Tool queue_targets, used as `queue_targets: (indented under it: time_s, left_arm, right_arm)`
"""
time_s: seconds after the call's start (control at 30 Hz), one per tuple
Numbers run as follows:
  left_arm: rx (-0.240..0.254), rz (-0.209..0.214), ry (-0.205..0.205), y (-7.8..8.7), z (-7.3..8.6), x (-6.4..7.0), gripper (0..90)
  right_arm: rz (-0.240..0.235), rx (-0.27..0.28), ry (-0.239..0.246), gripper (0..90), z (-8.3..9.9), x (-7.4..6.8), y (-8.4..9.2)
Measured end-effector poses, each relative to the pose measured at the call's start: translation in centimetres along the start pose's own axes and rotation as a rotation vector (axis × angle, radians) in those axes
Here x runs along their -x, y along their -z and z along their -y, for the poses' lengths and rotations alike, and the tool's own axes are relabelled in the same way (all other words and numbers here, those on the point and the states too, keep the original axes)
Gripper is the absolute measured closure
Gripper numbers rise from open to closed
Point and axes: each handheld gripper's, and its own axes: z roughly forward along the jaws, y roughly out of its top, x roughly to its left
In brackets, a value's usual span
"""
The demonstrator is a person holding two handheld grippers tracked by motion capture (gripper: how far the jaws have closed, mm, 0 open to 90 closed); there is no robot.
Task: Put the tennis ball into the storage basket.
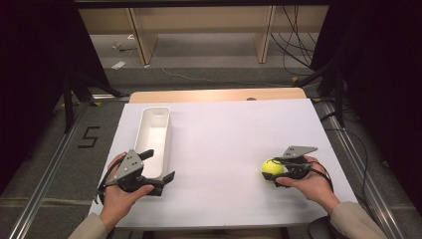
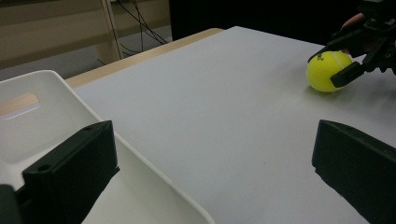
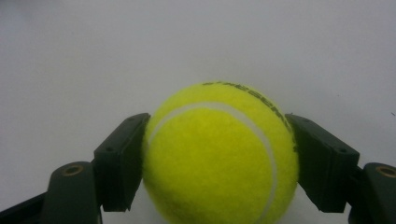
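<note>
Tennis ball [image 3: 219, 154] pinched between my right gripper [image 1: 278, 169] jaws, resting on white worktop [image 1: 224, 144] at right. White bin [image 1: 154, 137] lies well left of ball, long axis front-to-back. Left gripper [image 1: 159, 172] jaws open, empty, straddling bin's near wall.

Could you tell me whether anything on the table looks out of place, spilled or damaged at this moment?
Nothing stands out. The tennis ball looks intact, clamped squarely between the right gripper's jaws on the white board. The white bin sits upright and undamaged, with the left gripper open across its near end.
</note>
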Motion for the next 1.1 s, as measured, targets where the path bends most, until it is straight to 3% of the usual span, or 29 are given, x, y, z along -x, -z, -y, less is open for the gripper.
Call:
queue_targets:
  time_s: [1.1]
  left_arm:
    - [-0.001,-0.001,0.004,0.0,0.0,0.0,0.0]
  right_arm:
    - [0.023,0.202,0.008,26.5,-1.5,-0.3,1.7]
